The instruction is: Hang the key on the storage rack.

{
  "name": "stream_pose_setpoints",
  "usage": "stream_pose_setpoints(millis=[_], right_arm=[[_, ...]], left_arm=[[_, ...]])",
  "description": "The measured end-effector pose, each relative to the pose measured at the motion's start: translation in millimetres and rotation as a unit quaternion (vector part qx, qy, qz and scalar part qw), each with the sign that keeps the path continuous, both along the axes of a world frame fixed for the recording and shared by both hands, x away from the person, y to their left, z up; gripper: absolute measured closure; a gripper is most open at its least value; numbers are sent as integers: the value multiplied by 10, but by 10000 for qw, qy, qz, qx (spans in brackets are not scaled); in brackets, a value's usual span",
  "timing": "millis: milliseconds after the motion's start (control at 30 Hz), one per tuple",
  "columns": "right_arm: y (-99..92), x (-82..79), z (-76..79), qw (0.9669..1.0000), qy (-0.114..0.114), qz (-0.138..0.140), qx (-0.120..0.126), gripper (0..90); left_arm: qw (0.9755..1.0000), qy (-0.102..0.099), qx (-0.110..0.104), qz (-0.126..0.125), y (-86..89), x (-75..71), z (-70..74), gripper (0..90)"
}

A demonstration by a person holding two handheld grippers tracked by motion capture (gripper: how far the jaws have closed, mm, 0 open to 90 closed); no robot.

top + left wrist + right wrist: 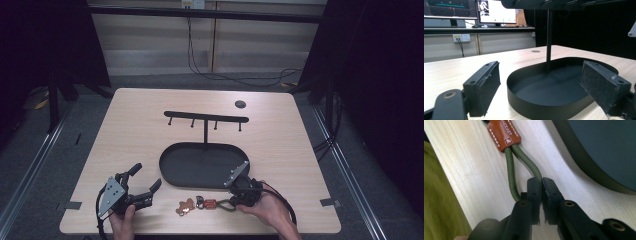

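Two jaws of the right gripper [540, 185] are pinched almost together on one strand of the olive cord loop [512, 173] of a keychain [202, 204], lying near the table's [150, 110] front edge beside the oval black tray [172, 176]; its pendant [186, 205] is perhaps a small figure. The left gripper [146, 176] rests wide open, empty.

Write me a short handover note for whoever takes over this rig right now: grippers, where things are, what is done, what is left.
Right gripper: shut on the green cord loop of the keychain, which lies on the table in front of the tray.
Left gripper: open, holding nothing, left of the black oval tray.
Done: cord gripped.
Left: keychain not lifted; the hook rack above the tray carries nothing, so hanging it there looks like the likely next step.
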State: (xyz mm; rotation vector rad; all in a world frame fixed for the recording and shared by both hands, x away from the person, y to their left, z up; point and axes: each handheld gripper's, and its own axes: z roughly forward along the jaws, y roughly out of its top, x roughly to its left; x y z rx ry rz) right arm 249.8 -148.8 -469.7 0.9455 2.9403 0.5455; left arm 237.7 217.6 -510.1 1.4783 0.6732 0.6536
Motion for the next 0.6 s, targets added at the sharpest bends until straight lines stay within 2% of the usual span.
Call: stream_pose_setpoints(millis=[67, 167, 300, 433, 600], right_arm=[[-31, 46, -2, 9998, 116, -130, 64, 855], [-43, 99, 1, 9994, 309, -118, 65, 857], [-31, 172, 57, 9987, 502, -23, 91, 858], [1, 214, 120, 9981, 602, 93, -38, 857], [11, 280, 209, 9967, 770, 224, -77, 858]], left_arm=[[10000, 1, 2, 0, 1, 0, 0, 157], [10000, -1, 3, 0, 1, 0, 0, 157], [10000, -3, 0, -2, 0, 0, 0, 157], [10000, -3, 1, -2, 1, 0, 0, 157], [10000, -5, 1, -1, 0, 0, 0, 157]])
